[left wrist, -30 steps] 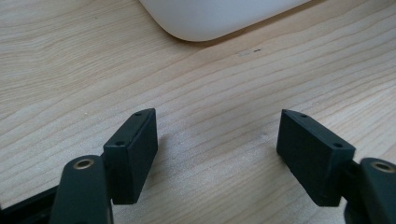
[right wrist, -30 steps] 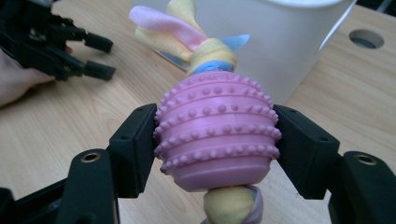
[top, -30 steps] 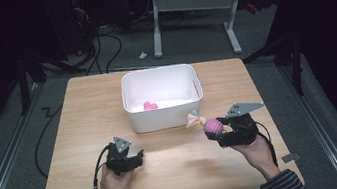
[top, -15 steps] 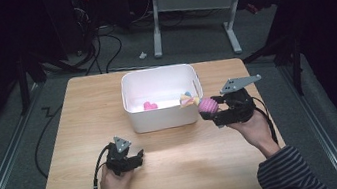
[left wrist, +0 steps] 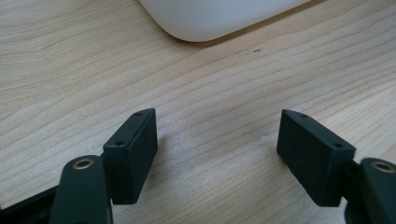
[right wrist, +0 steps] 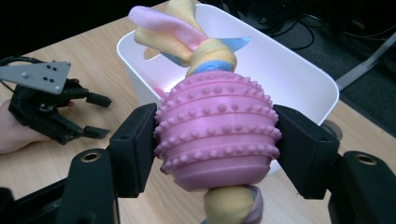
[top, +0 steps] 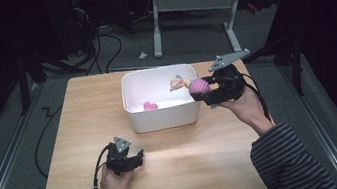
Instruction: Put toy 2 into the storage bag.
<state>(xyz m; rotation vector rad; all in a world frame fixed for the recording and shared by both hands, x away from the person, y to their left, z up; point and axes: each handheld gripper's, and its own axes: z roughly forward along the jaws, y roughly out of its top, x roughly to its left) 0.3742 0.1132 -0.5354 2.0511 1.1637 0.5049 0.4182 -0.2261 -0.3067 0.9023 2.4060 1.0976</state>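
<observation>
1. Pink knobbly ball toy (top: 199,86) with a twisted cloth rope through it, high view: clamped in the right hand-held gripper (top: 205,90), raised over the right rim of the white tub (top: 162,119) on the wooden counter (top: 217,163). A small pink item (top: 150,105) lies inside the tub. Left hand-held gripper (top: 138,155) rests on the counter near the tub's front.
2. Left gripper view: jaws apart with bare counter (left wrist: 219,116) between them; tub corner (left wrist: 210,18) just ahead.
3. Right gripper view: both pads press the toy's (right wrist: 217,130) sides; tub (right wrist: 299,70) behind it, left hand-held gripper (right wrist: 95,116) farther off.
</observation>
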